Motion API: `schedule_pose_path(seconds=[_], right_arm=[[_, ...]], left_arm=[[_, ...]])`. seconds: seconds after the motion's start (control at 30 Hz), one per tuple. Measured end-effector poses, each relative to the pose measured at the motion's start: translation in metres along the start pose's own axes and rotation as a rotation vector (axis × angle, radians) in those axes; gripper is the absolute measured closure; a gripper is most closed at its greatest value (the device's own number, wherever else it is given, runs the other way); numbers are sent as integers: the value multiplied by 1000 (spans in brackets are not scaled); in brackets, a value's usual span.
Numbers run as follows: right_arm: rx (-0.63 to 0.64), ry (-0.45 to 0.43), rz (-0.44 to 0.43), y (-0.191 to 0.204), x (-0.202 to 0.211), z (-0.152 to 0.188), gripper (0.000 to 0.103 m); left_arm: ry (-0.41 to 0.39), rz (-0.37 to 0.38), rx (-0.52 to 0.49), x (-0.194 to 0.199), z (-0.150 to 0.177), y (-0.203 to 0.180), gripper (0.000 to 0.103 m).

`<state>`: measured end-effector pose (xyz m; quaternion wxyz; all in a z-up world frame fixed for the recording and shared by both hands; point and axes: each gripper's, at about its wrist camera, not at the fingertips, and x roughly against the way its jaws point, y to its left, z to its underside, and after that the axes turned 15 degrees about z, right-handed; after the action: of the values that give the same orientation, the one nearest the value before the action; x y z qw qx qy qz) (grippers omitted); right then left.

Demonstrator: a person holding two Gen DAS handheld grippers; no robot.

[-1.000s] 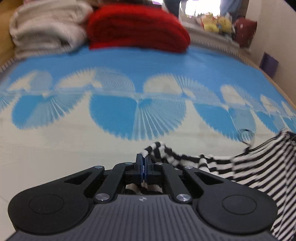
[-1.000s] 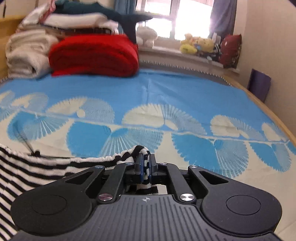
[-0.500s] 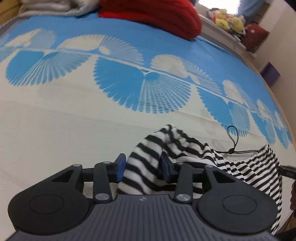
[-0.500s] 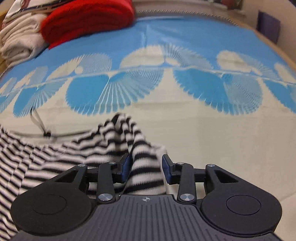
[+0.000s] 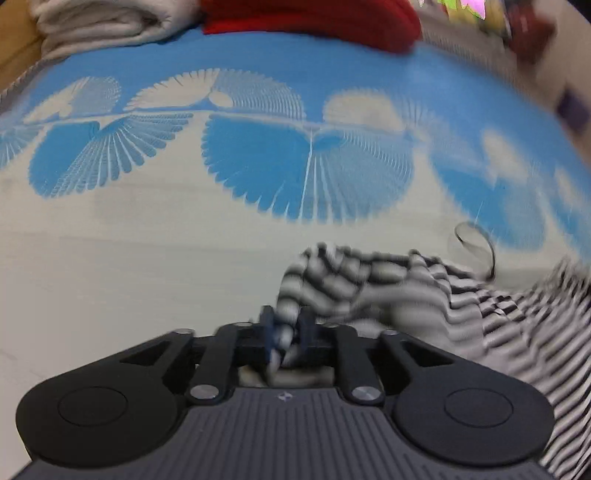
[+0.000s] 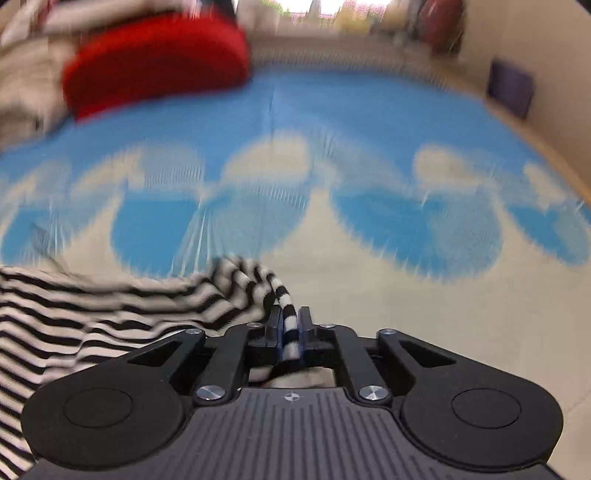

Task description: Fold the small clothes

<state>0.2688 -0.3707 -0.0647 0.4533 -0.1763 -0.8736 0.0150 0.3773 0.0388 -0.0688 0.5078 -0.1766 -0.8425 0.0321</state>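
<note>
Your left gripper (image 5: pixel 286 326) was pinching a bunched edge of the striped garment (image 5: pixel 424 295), its two fingers drawn close with a fold of black-and-white cloth squeezed between them. Your right gripper (image 6: pixel 290 328) was likewise clamped on the striped garment (image 6: pixel 110 310), a narrow roll of the fabric running up between its fingers. The garment hung between the two claws just over the near, cream part of the bedspread (image 5: pixel 147 258): it spread away to the right of your left gripper and to the left of your right one, rumpled and sagging in the middle. A thin dark cord loop (image 5: pixel 476 243) stood at the garment's far edge, on the side toward the blue fan pattern. At the far end of the bedspread (image 6: pixel 369 118) lay a folded red blanket (image 6: pixel 155 62), with a pale folded blanket (image 5: pixel 99 22) just beside it on its left. Both views were blurred.
</note>
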Motion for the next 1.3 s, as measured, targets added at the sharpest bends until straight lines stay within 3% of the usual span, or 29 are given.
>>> schedule_pose_path(seconds=[0.03, 0.1, 0.23, 0.33, 0.5, 0.63, 0.77, 0.8, 0.83, 0.9, 1.0, 1.07, 1.13, 1.2, 1.3], right_arm=[[7, 5, -7, -1, 3, 2, 82], [-4, 15, -34, -11, 13, 5, 69], [-49, 70, -101, -44, 29, 16, 65], [-59, 138, -158, -66, 40, 36, 64], [50, 218, -236, -74, 57, 75, 60], [134, 278, -240, -66, 59, 98, 60], [168, 295, -233, -55, 61, 100, 60], [174, 301, -231, -52, 61, 99, 60], [184, 304, -229, -50, 61, 98, 62], [199, 283, -233, -49, 64, 95, 90], [85, 198, -275, -72, 81, 79, 94], [-59, 148, -313, -97, 93, 70, 94], [-118, 106, -324, -116, 103, 68, 95], [-67, 137, -269, -118, 99, 74, 95], [104, 300, -179, -96, 75, 97, 96]], left_arm=[[-12, -9, -20, 6, 1, 0, 71], [-43, 44, 17, 25, 4, 9, 64], [-7, 191, 158, 54, 21, 37, 63], [41, 255, 147, 74, 38, 45, 63], [160, 279, 57, 87, 80, 51, 63], [243, 283, 25, 81, 108, 50, 61], [308, 282, -10, 69, 116, 44, 56], [312, 292, -3, 67, 115, 44, 58], [315, 301, -1, 66, 115, 44, 67], [303, 312, -22, 68, 112, 41, 102], [195, 310, -32, 89, 102, 42, 103], [88, 361, 75, 110, 94, 58, 103], [31, 341, 125, 124, 93, 72, 103], [143, 217, 98, 110, 104, 75, 102], [310, 145, -39, 86, 122, 53, 102]])
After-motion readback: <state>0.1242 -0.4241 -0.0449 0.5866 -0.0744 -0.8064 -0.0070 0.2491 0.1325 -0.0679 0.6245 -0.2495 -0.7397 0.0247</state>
